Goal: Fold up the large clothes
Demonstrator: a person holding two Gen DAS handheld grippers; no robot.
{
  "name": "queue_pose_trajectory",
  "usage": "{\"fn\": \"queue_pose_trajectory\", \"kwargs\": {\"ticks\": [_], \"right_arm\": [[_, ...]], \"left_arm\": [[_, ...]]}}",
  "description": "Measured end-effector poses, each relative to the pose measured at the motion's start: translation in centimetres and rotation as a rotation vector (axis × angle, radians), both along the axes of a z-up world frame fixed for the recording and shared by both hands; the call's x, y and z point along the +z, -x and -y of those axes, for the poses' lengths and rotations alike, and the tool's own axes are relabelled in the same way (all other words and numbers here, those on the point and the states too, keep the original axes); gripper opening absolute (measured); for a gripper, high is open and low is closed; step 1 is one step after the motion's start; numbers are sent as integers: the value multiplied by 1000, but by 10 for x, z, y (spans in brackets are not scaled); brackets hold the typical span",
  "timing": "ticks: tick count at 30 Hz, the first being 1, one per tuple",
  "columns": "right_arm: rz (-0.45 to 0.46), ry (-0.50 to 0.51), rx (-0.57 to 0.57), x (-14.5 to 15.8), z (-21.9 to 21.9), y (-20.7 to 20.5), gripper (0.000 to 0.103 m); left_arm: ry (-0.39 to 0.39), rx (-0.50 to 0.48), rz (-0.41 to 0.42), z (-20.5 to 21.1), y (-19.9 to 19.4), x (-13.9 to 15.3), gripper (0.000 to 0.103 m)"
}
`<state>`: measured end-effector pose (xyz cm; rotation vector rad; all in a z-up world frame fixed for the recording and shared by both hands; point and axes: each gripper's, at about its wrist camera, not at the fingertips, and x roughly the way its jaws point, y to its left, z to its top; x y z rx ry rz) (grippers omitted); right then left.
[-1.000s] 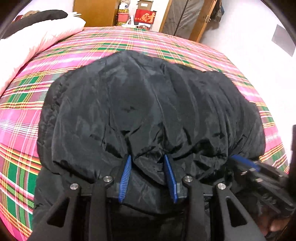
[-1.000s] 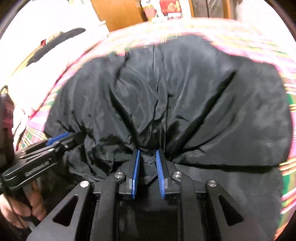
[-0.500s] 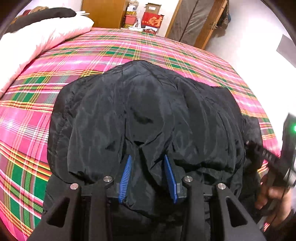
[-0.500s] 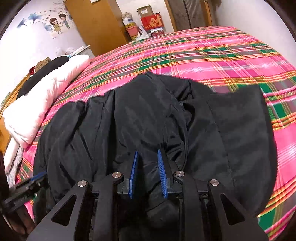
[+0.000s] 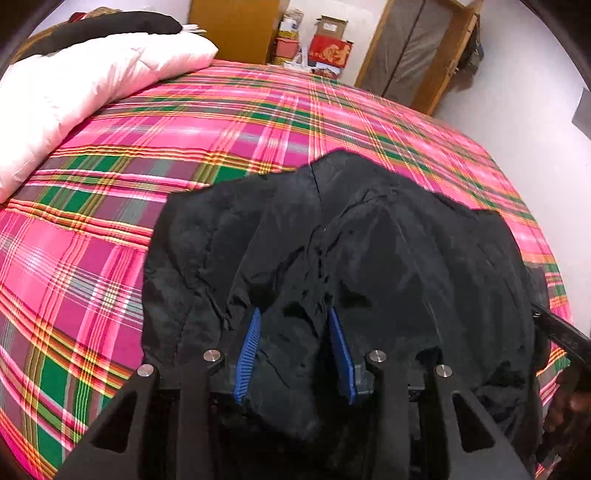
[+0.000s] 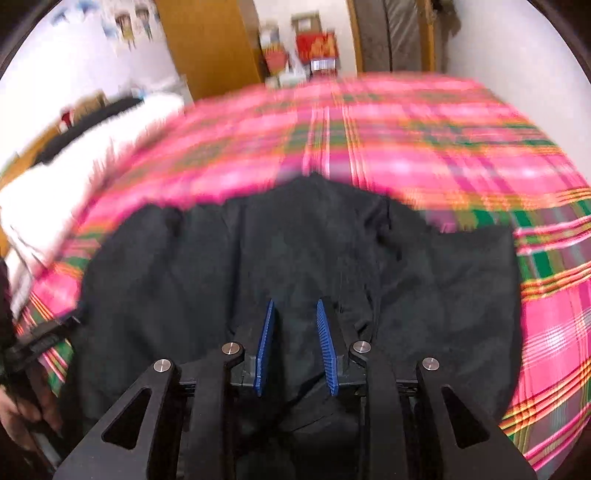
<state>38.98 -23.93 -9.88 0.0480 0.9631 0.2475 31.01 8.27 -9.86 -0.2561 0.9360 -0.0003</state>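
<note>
Left tool (image 5: 293,347) grips black jacket (image 5: 369,258) (on plaid bedspread (image 5: 184,140)).

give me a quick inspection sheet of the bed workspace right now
surface: bed with pink plaid sheet, mostly bare beyond the jacket
job's things: black jacket bunched at the near edge, not lying flat
clutter: white quilt along the left side
grippers: left hand-held gripper jaws opening, jacket fabric between the pads; right hand-held gripper jaws opening, fabric between the pads
cables: nothing seen
surroundings: wooden cabinet, boxes, door, white wall
</note>
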Motion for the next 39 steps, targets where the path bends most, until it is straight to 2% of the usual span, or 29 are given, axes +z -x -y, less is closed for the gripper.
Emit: {"fn": "queue_pose_trajectory", "kwargs": {"ticks": [4,7,10,12,15,17,18,25,31,33,34,35,39], "right_arm": [[12,-27,-28,14,4,9,25],[44,-85,-31,34,5,31,25],[66,-134,24,41,-7,60,25],[45,-141,69,32,-20,74,25],[-28,-104,96,4,-35,77,25],[-74,-90,96,-14,-38,71,25],[-96,-80,92,-24,-39,67,25],[-81,-51,106,-41,-43,60,25],[-106,-41,90,-31,-43,69,26],[-96,-43,76,-20,-40,81,41],[-83,-45,71,-13,-36,88,59],[-71,-50,67,-7,-33,94,67],[-15,-44,62,20,-19,132,67]], "left_arm": [[-17,7,8,4,5,8,41],[24,9,65,6,19,28,41],[58,-55,152,18,41,49,41],[77,-130,164,30,48,53,41],[99,-208,76,50,49,32,41],[48,-226,-22,62,42,8,41],[20,-226,-38,67,41,1,41],[-13,-205,-19,73,36,-11,42],[-32,-177,26,76,43,-12,42],[-37,-175,31,81,55,-5,42],[-35,-171,36,81,61,-1,42],[-33,-164,43,80,68,5,42],[-36,-143,62,79,99,24,42]]}}
